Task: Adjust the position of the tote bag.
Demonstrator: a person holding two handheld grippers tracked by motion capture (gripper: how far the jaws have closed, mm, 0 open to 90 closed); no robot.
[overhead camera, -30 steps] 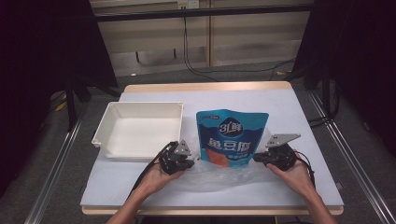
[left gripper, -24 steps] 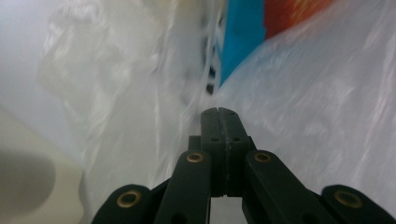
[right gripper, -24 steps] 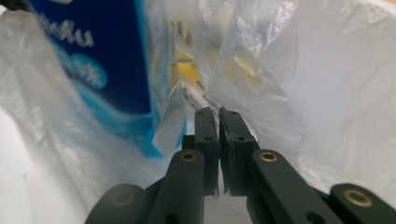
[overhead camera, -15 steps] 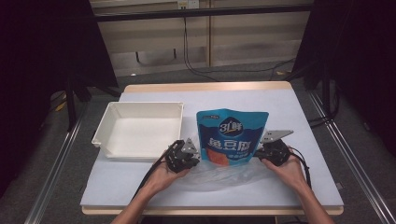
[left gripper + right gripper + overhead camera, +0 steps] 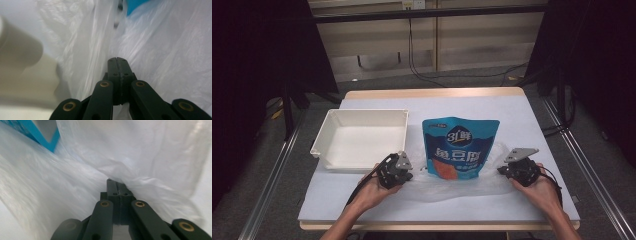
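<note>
The white tray (image 5: 360, 137) sits on the worktop (image 5: 532, 120) just left of the blue snack pouch (image 5: 460, 146), and nothing lies in it. The pouch stands upright inside a thin, clear plastic bag (image 5: 452, 184) — the film spreads crumpled around its base and out to both sides, with the pouch's orange lower panel showing through it.

Your left gripper (image 5: 404, 174) is closed on the bag's edge left of the pouch, near the tray's front corner; in the left gripper view (image 5: 117, 60) the jaws meet with film pinched between them. Your right gripper (image 5: 506, 170) is clamped on the film right of the pouch, jaws pressed together on a fold in the right gripper view (image 5: 117, 182).

Compared with half a second ago, your right hand has drawn farther from the pouch — the bag's mouth is stretched wider. The pouch and tray have not shifted.
</note>
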